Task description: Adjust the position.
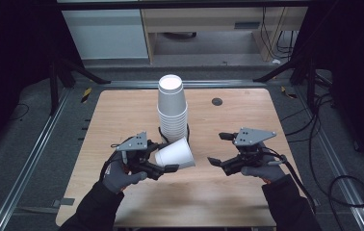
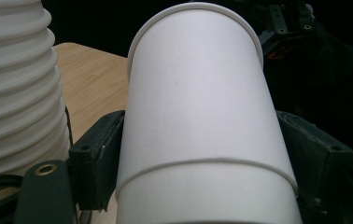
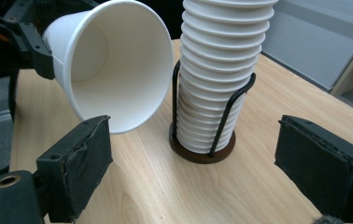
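**Single paper cup held on its side beside the stack**

A white paper cup (image 1: 175, 154) is gripped near its base by the left gripper (image 1: 163, 162), whose jaws are pinched against its two sides. The cup is held tilted almost onto its side above the light wooden tabletop (image 1: 228, 197), with its open mouth turned toward the right gripper (image 1: 222, 149). In the left gripper view the cup's wall (image 2: 198, 126) is seen clamped between the two black pads, with the rim farthest from the camera. In the right gripper view its hollow inside (image 3: 114, 65) is looked into.

Just behind the held cup, a tall stack of white paper cups (image 1: 172, 108) is seen upside down, upright in a black wire holder on a round dark base (image 3: 201, 150). The held cup is close to the stack; whether they touch cannot be told.

The right gripper is held over the tabletop to the right of the stack, with its jaws spread wide and nothing between them. Both grippers are carried by grey-gloved hands (image 1: 117, 177).
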`<act>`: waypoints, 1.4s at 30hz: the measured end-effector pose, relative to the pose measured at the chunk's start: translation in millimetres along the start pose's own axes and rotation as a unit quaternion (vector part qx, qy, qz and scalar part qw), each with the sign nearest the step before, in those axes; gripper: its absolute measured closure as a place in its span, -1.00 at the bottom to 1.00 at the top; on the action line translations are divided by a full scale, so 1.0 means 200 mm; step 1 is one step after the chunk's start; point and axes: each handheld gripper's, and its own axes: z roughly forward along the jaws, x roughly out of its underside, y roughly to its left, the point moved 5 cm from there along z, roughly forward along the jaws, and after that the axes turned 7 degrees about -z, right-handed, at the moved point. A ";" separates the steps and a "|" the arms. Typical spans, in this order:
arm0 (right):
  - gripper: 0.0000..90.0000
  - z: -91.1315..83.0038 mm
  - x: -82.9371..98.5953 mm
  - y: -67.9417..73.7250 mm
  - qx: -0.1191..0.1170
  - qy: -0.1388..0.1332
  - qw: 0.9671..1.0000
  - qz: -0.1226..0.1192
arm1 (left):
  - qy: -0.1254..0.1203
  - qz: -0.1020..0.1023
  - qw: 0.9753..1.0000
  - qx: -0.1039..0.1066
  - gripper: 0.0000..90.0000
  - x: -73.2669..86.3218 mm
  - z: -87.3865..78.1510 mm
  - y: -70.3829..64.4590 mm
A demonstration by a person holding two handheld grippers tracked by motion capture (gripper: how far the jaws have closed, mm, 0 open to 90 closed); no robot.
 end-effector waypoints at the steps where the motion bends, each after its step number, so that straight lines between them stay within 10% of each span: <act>1: -0.76 0.00 0.01 0.00 -0.002 -0.002 1.000 0.006 | -0.003 -0.001 1.000 0.001 -0.54 0.00 0.00 0.00; 20: -0.74 -0.03 0.07 0.08 -0.032 -0.023 0.997 0.061 | -0.019 -0.003 1.000 -0.004 -0.54 0.01 0.00 0.00; 42: -0.88 -0.02 -0.08 0.13 -0.126 -0.094 0.984 0.089 | -0.036 0.016 0.998 0.040 -0.54 -0.07 0.06 -0.10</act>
